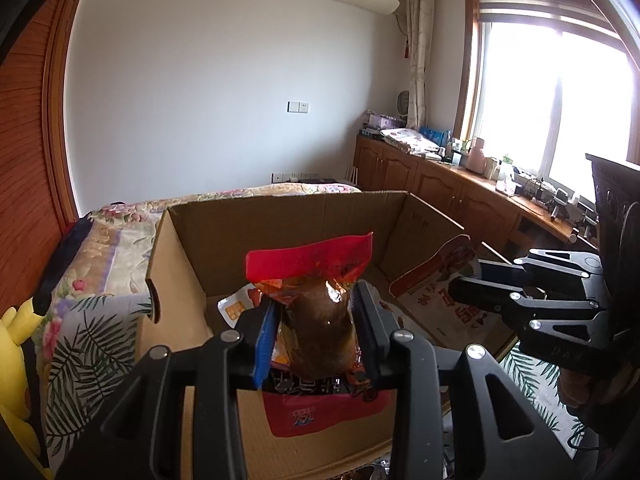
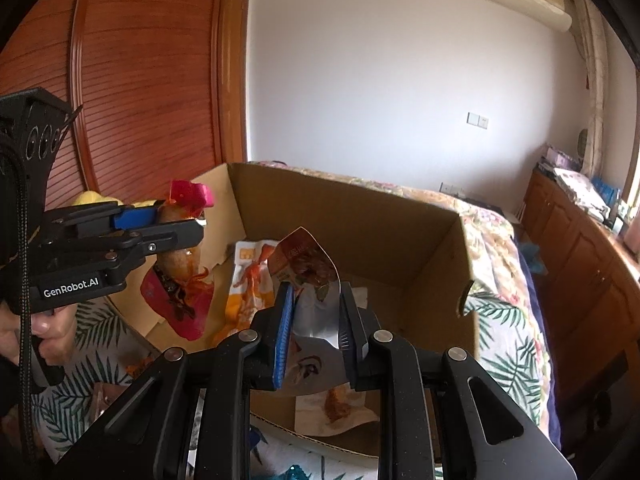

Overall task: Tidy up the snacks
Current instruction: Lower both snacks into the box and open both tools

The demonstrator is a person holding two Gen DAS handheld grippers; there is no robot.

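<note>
An open cardboard box (image 1: pixel 280 220) (image 2: pixel 360 220) stands on the bed. My left gripper (image 1: pixel 316 296) (image 2: pixel 180 216) is shut on a red snack packet (image 1: pixel 308 264) (image 2: pixel 176 300) with a brown bulging piece inside, hanging over the box's left part. My right gripper (image 2: pixel 316 288) (image 1: pixel 464 280) is shut on a silver-white snack packet (image 2: pixel 308 264) (image 1: pixel 440 296) with a red top, held over the box's right part. An orange-and-white packet (image 2: pixel 248 280) (image 1: pixel 232 308) lies inside the box, and another pale packet (image 2: pixel 332 408) rests on the box floor near the front wall.
The floral bedspread (image 2: pixel 504 320) surrounds the box. A yellow plush toy (image 1: pixel 16 332) sits at the left by a wooden wardrobe (image 2: pixel 140 80). Low wooden cabinets (image 1: pixel 440 184) with clutter run under the window on the right. A person's hand (image 2: pixel 16 332) grips the left tool.
</note>
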